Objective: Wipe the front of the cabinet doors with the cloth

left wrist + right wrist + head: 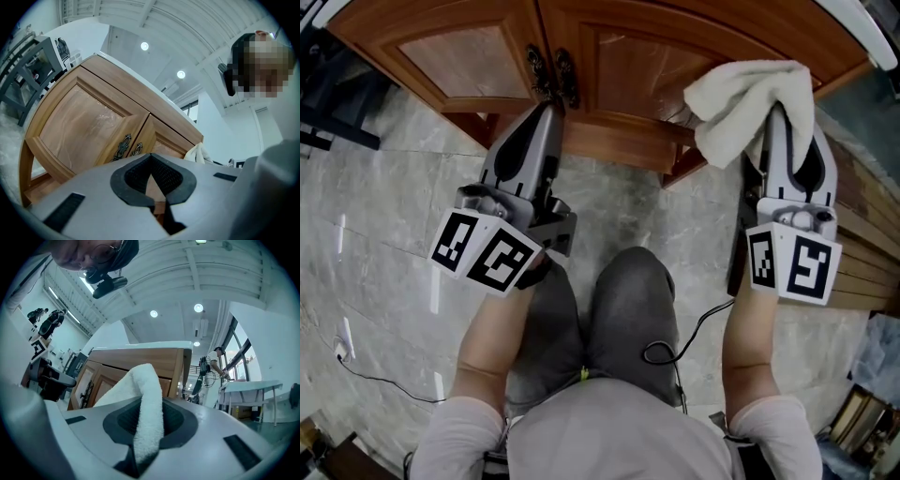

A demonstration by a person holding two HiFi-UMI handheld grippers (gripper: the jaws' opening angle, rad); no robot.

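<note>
**Cloth gripped, door front not yet clearly under it**

My right gripper [780,122] is clamped on the white cloth [741,98]. In the right gripper view a thick fold rises from between the jaws. From the head view the rest of the cloth bunches over the gripper's tip, at the lower right corner of the right door [647,66]. I cannot tell whether the cloth is pressing on the wood or hanging just in front of it.

My left gripper [548,111] has its jaws brought together on nothing. It points at the middle of the cabinet, just below the two dark handles [553,75].

To wipe well, I judge the loose bunch needs to lie flat on the panel, so that cloth rather than a hard jaw tip meets the wood. I would then sweep in overlapping passes from the right edge toward the handles. The recessed panel and its raised frame probably want separate passes, since a flat sweep may skip the groove between them. The left door [459,56] looks untouched, so most of the job seems ahead. The idle left gripper sits close to the handles and may get in the way once the cloth travels left.

The cabinet is the only container here. Both doors are shut, so whatever is inside is hidden from me.
</note>
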